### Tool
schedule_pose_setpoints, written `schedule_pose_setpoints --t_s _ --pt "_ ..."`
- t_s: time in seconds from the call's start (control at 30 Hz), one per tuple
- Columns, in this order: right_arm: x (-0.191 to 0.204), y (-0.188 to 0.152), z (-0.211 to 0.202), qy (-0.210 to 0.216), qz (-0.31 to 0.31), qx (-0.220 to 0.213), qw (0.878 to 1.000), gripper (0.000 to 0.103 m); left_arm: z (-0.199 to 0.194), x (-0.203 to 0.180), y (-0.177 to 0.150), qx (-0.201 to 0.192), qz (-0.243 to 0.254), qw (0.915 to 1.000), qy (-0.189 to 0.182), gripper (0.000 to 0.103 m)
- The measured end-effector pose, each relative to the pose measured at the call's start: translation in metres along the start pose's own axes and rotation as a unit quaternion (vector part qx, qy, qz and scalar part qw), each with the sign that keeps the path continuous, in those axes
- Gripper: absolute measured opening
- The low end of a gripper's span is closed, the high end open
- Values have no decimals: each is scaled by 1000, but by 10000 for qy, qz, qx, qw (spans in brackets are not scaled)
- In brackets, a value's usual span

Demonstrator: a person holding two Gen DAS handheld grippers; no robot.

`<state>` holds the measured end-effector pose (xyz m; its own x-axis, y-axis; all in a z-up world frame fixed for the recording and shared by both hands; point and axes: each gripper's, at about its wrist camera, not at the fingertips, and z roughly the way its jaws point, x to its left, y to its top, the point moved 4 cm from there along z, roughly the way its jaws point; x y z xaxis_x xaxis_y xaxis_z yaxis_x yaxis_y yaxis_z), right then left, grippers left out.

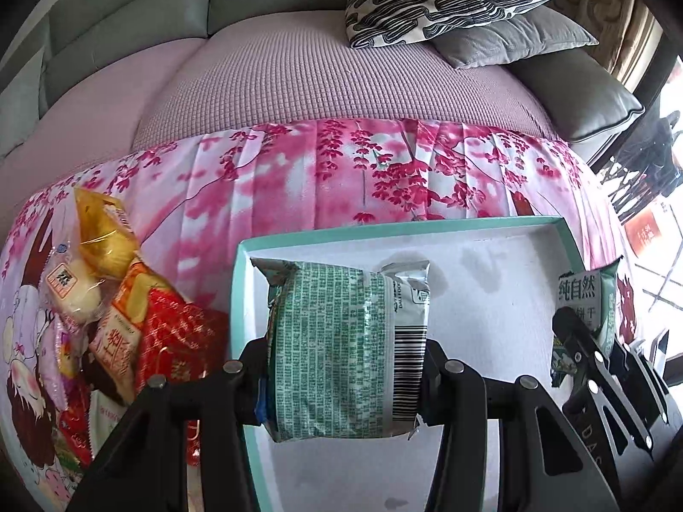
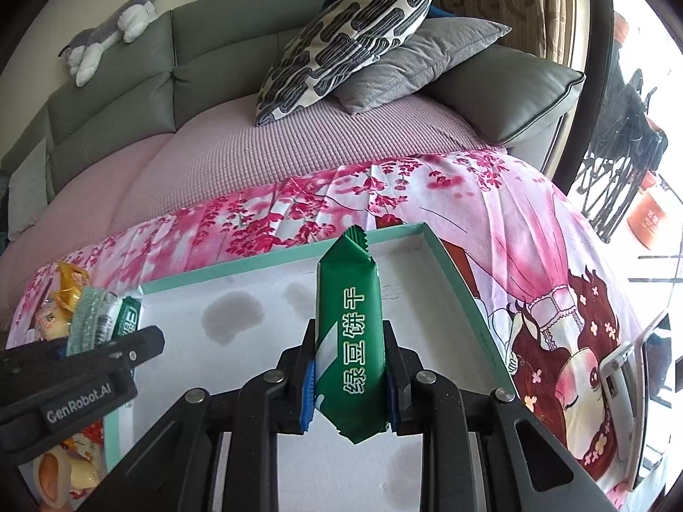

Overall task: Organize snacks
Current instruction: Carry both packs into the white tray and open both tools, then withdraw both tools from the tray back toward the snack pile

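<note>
My left gripper [image 1: 345, 379] is shut on a green biscuit packet [image 1: 345, 341], back side with barcode up, held over the left part of a shallow white tray with a teal rim [image 1: 427, 224]. My right gripper [image 2: 350, 388] is shut on a second green biscuit packet [image 2: 348, 333], held upright over the same tray [image 2: 299, 251]. The right gripper and its packet also show at the right edge of the left wrist view [image 1: 585, 333]. The left gripper with its packet shows at the left of the right wrist view [image 2: 98, 341].
A pile of loose snack packets [image 1: 111, 315] lies left of the tray on a pink floral cloth [image 1: 341, 170]. Behind is a sofa with a patterned cushion [image 2: 345, 38] and a grey cushion [image 2: 410, 59]. A plush toy [image 2: 111, 30] lies on the sofa back.
</note>
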<state>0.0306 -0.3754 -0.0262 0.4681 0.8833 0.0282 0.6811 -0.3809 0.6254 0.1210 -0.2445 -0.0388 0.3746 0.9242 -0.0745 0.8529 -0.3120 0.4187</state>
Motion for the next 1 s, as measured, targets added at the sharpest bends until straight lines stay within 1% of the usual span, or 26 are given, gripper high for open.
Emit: schedule_pose_setpoints --t_s 0.03,0.1,0.13,0.17,0.2,0.3,0.4,0.47,0.57,0.6,0.63,0.7,0.8,0.83,0.87,0.9,0.93,1.0 --pt "-2 0 2 -22 21 15 10000 26 3 -1 2 -10 -18 10000 17 53" --pt "-7 0 4 -63 68 41 9999 26 6 -2 4 7 -50 10000 10 67" --pt "-10 0 5 -105 84 65 9999 26 6 -3 4 7 -73 10000 -18 76" --pt "-12 -1 6 -142 102 93 9998 26 6 -4 4 -6 -97 9999 -55 78" --pt "-15 -1 6 -158 137 116 9997 26 4 -5 4 -25 -90 9999 -70 78" --pt "-22 -1 7 -147 289 230 9992 26 1 -6 5 -68 -30 10000 45 78" --pt "-24 -2 7 -162 299 262 9991 26 -2 -2 5 -67 -81 9999 57 80" --pt "-24 -2 6 -120 306 261 9991 27 -5 3 5 -111 -153 9997 126 92" --pt "-23 -1 4 -109 303 229 9992 31 -8 9 6 -164 -245 9993 214 93" --pt "-23 -1 3 -113 304 225 9992 36 -8 12 6 -154 -303 9991 237 93" --pt "-23 -1 3 -113 309 227 9992 48 -8 15 6 -147 -359 9989 250 93" --pt "-24 -1 3 -95 324 242 9991 61 -8 19 6 -131 -443 9985 285 93" --pt "-24 -1 4 -106 316 264 9991 62 -7 26 4 -103 -560 9974 443 94" --pt "-24 -1 4 -113 313 279 9991 67 -7 28 4 -97 -586 9971 479 95" --pt "-25 -1 5 -115 323 296 9990 71 -6 30 3 -83 -628 9966 526 101" --pt "-26 -2 6 -118 349 317 9988 77 -5 33 3 -64 -668 9961 581 103" --pt "-27 -2 7 -114 379 341 9986 81 -3 36 2 -50 -704 9956 620 103" --pt "-29 -4 9 -95 411 392 9983 84 -1 40 1 -13 -772 9950 637 103"
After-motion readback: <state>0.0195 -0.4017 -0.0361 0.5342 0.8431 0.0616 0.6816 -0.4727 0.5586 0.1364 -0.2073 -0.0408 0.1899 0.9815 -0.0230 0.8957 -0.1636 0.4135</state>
